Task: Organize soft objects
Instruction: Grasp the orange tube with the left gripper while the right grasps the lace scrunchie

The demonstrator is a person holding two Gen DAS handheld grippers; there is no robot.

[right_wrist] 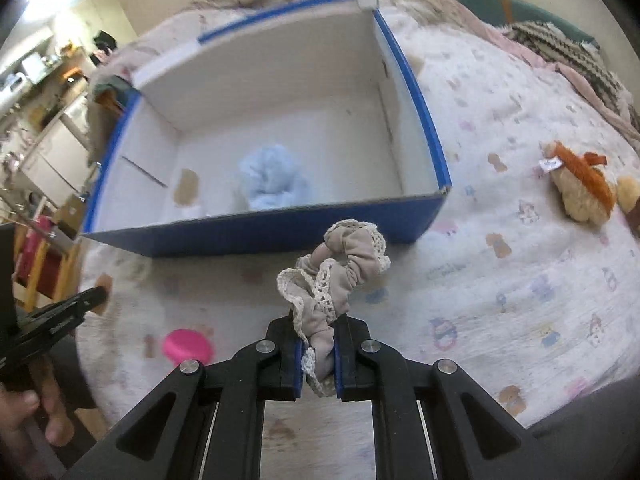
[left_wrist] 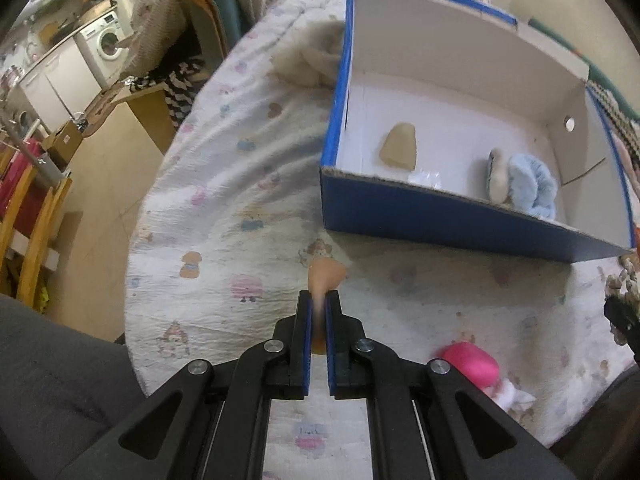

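My left gripper (left_wrist: 319, 296) is shut on a peach makeup sponge (left_wrist: 326, 274), held above the quilt in front of the blue cardboard box (left_wrist: 440, 216). My right gripper (right_wrist: 317, 320) is shut on a beige lace-trimmed scrunchie (right_wrist: 344, 264), held just before the box's near wall (right_wrist: 260, 232). Inside the box lie a tan sponge (left_wrist: 399, 146), a light blue fluffy scrunchie (left_wrist: 534, 188) and a cream puff (left_wrist: 498, 178). The blue scrunchie also shows in the right wrist view (right_wrist: 272, 180).
A pink sponge (left_wrist: 472, 364) and a white-pink soft item (left_wrist: 510, 394) lie on the quilt at the right front. A plush bear with an orange scarf (right_wrist: 584, 188) lies right of the box. A fluffy beige item (left_wrist: 310, 60) sits left of the box. The bed edge drops off at left.
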